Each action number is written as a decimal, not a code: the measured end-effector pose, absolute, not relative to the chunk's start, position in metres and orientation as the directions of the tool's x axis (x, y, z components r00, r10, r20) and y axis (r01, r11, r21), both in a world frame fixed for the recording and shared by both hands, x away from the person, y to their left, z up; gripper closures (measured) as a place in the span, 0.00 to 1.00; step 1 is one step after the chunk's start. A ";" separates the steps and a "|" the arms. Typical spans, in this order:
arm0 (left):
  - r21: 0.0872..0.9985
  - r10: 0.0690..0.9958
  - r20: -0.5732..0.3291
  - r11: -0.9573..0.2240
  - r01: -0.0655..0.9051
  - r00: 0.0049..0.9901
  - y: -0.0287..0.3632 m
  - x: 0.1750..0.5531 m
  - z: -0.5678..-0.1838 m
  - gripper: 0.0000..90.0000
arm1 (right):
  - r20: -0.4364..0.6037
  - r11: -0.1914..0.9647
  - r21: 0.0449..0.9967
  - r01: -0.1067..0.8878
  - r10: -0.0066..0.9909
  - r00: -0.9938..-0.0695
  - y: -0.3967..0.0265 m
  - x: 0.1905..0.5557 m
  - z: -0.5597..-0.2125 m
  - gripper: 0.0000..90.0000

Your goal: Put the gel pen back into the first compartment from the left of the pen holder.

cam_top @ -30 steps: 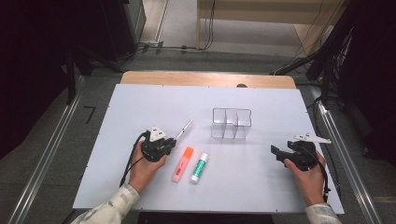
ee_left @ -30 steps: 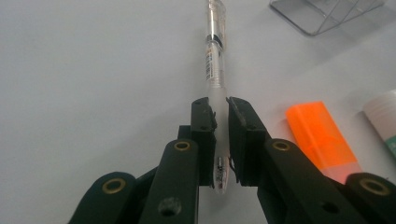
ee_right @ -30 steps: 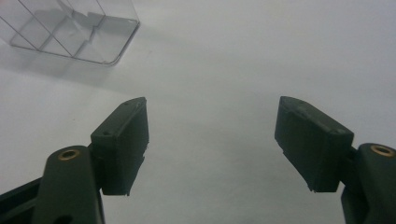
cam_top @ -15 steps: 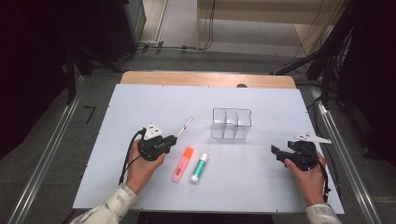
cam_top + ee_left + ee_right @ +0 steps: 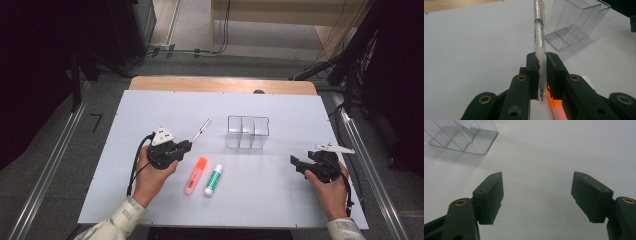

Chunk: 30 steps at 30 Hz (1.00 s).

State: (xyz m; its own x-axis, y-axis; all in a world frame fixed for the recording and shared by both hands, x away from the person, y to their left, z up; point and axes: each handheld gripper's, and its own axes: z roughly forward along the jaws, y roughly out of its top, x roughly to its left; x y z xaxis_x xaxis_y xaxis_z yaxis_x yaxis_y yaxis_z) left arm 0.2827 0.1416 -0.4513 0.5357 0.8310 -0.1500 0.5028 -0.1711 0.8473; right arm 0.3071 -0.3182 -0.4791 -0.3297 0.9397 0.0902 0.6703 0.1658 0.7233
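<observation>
My left gripper [image 5: 186,145] [image 5: 542,58] is shut on a clear pen [image 5: 201,130] [image 5: 539,30], which sticks out forward from the pads toward the clear divided box [image 5: 248,132] [image 5: 574,23]. An orange highlighter [image 5: 195,175] [image 5: 555,107] and a green-and-white glue stick [image 5: 213,179] lie side by side on the white board, just right of the left hand. My right gripper [image 5: 294,161] [image 5: 537,197] rests low at the right of the board, jaws wide open with nothing between them.
The white board [image 5: 300,210] covers the table, with a wooden edge [image 5: 220,84] at the back. Metal rails [image 5: 50,170] run along both sides. Cables trail from each gripper.
The left gripper has lifted a little with the pen in its jaws. The right gripper has stayed where it was.
</observation>
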 end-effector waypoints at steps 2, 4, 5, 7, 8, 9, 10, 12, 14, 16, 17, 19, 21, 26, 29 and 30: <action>0.850 0.828 -0.148 -0.173 0.498 0.540 0.140 0.282 -0.449 0.90 | 0.090 0.166 0.723 0.671 0.940 -0.329 -0.318 0.307 -0.479 0.27; 0.850 0.825 -0.146 -0.177 0.495 0.546 0.138 0.282 -0.448 0.90 | 0.090 0.165 0.723 0.671 0.940 -0.328 -0.318 0.307 -0.479 0.27; 0.852 0.825 -0.141 -0.180 0.492 0.547 0.136 0.282 -0.447 0.90 | 0.090 0.164 0.723 0.671 0.941 -0.327 -0.318 0.307 -0.479 0.27; 0.854 0.823 -0.142 -0.179 0.488 0.550 0.134 0.282 -0.445 0.90 | 0.089 0.166 0.721 0.672 0.940 -0.329 -0.318 0.307 -0.479 0.27; 0.855 0.821 -0.141 -0.181 0.486 0.553 0.133 0.282 -0.444 0.90 | 0.089 0.167 0.721 0.672 0.940 -0.329 -0.318 0.307 -0.479 0.27; 0.856 0.821 -0.142 -0.179 0.485 0.553 0.132 0.282 -0.443 0.90 | 0.087 0.168 0.722 0.671 0.940 -0.330 -0.318 0.307 -0.479 0.27; 0.856 0.819 -0.144 -0.178 0.484 0.556 0.131 0.283 -0.442 0.90 | 0.088 0.168 0.721 0.672 0.940 -0.328 -0.318 0.307 -0.479 0.27; 0.857 0.818 -0.146 -0.177 0.485 0.557 0.130 0.283 -0.439 0.90 | 0.091 0.165 0.722 0.673 0.940 -0.328 -0.318 0.307 -0.479 0.27; 0.858 0.818 -0.146 -0.175 0.483 0.556 0.129 0.283 -0.436 0.90 | 0.090 0.165 0.722 0.672 0.940 -0.328 -0.318 0.307 -0.479 0.27; 0.859 0.816 -0.147 -0.175 0.481 0.559 0.128 0.283 -0.434 0.90 | 0.091 0.165 0.721 0.673 0.940 -0.328 -0.318 0.307 -0.479 0.27; 0.862 0.815 -0.151 -0.169 0.478 0.559 0.128 0.283 -0.433 0.90 | 0.091 0.166 0.722 0.672 0.940 -0.329 -0.318 0.307 -0.479 0.27; 0.861 0.813 -0.156 -0.167 0.481 0.561 0.127 0.284 -0.430 0.90 | 0.089 0.168 0.721 0.672 0.940 -0.330 -0.318 0.307 -0.479 0.27; 0.863 0.809 -0.153 -0.170 0.476 0.567 0.125 0.284 -0.428 0.90 | 0.088 0.169 0.722 0.671 0.939 -0.331 -0.318 0.307 -0.480 0.27; 0.864 0.801 -0.159 -0.170 0.474 0.577 0.120 0.285 -0.425 0.90 | 0.090 0.167 0.721 0.672 0.940 -0.330 -0.318 0.307 -0.479 0.27; 0.866 0.797 -0.155 -0.175 0.469 0.584 0.117 0.286 -0.423 0.90 | 0.090 0.167 0.721 0.673 0.940 -0.330 -0.318 0.307 -0.479 0.27; 0.866 0.796 -0.157 -0.174 0.469 0.585 0.116 0.286 -0.422 0.90 | 0.091 0.168 0.721 0.673 0.939 -0.331 -0.318 0.307 -0.479 0.27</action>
State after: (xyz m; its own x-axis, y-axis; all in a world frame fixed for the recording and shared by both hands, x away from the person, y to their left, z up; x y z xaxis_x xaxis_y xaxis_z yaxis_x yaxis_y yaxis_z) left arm 0.2859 0.1164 -0.4220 0.5846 0.7960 -0.1566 0.4685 -0.1737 0.8662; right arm 0.3073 -0.3184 -0.4794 -0.3312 0.9392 0.0906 0.6725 0.1676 0.7209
